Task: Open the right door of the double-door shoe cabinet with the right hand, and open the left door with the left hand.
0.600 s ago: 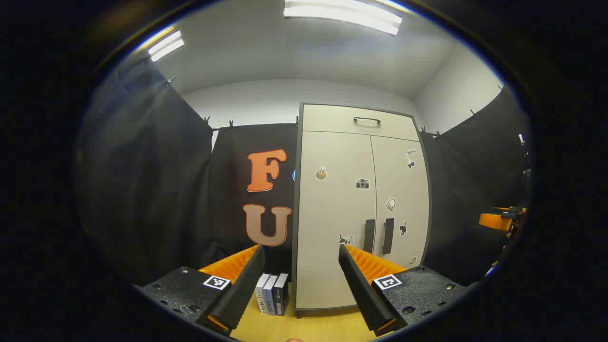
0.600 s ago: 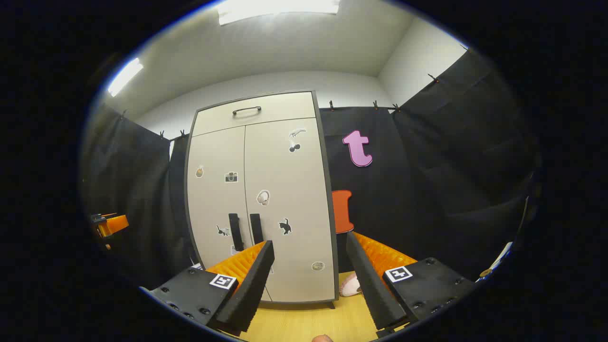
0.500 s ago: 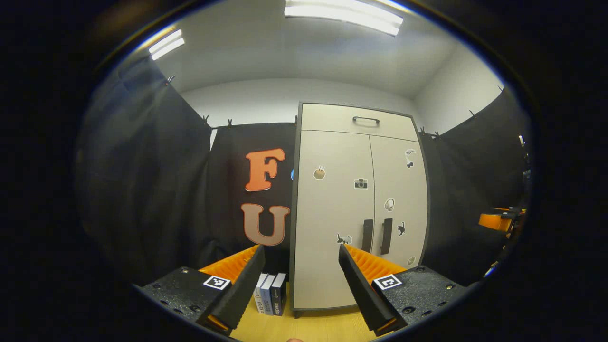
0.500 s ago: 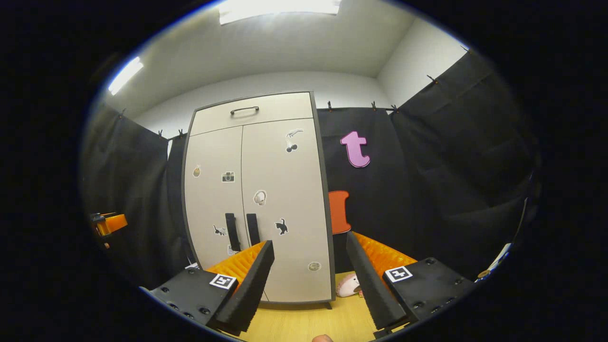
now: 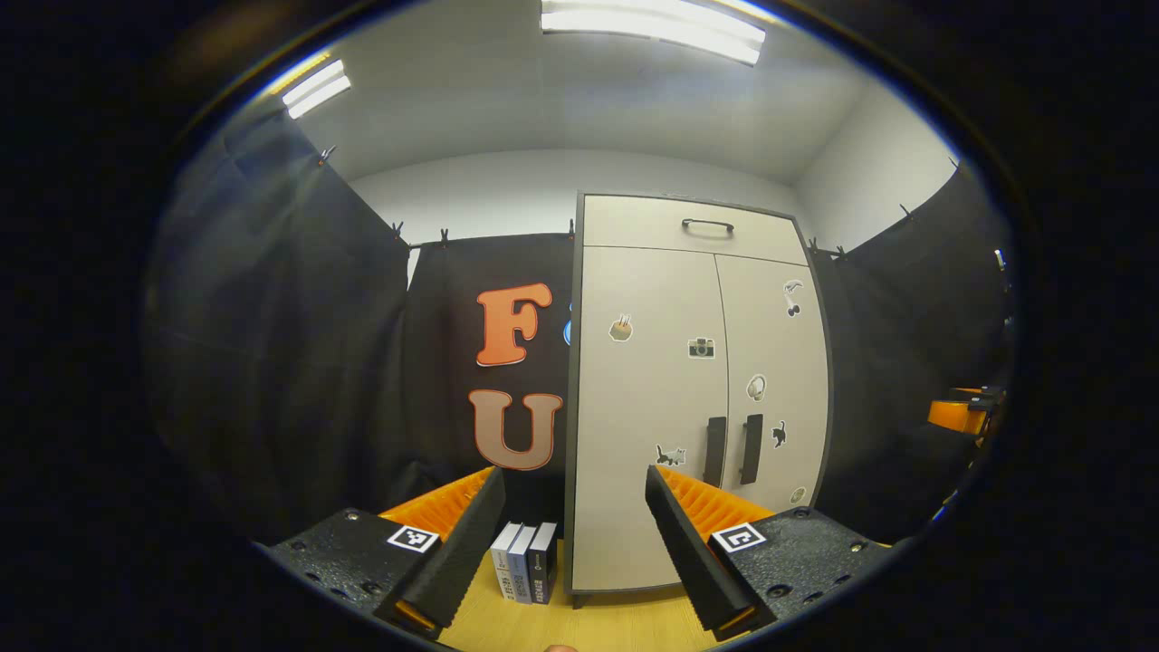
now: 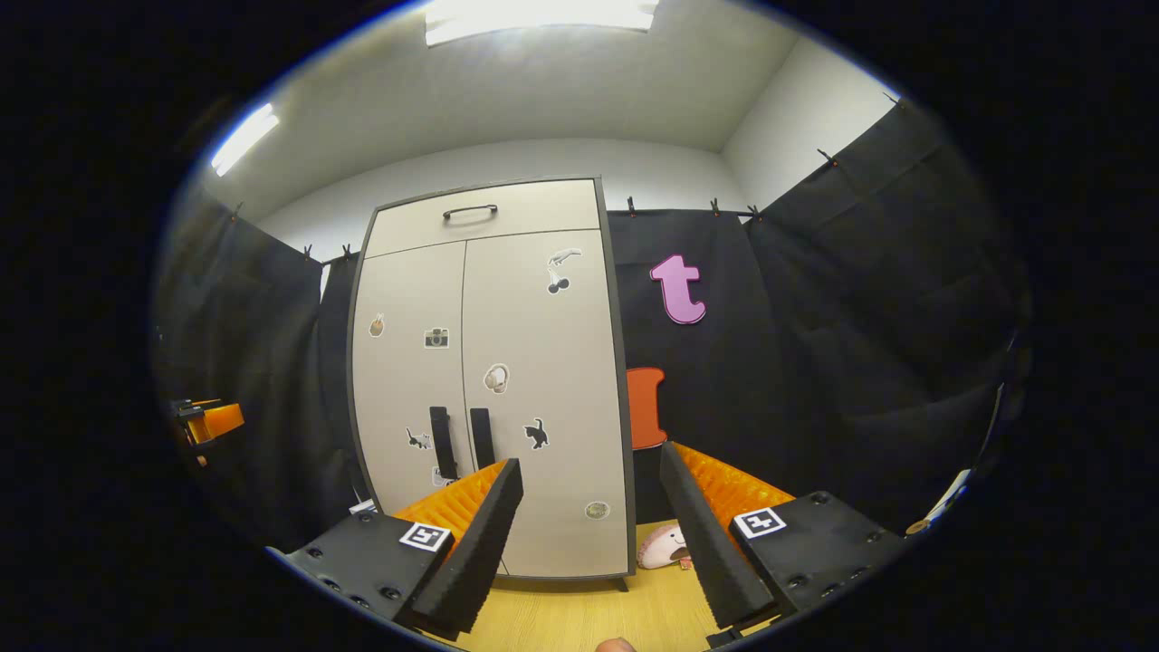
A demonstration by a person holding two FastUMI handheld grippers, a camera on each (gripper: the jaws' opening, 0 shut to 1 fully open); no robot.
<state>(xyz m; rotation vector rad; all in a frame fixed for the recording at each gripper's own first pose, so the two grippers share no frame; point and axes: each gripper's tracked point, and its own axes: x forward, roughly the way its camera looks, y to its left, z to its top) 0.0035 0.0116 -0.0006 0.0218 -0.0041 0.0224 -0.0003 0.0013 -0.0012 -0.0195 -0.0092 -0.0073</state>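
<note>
shoe cabinet upright, both doors closed.
left gripper and right gripper spread apart, well short; vertical handles side by side at centre seam.

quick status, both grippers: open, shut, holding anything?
Left gripper: open, holding nothing, short of the shoe cabinet.
Right gripper: open, holding nothing, not yet at the right door handle.
</note>
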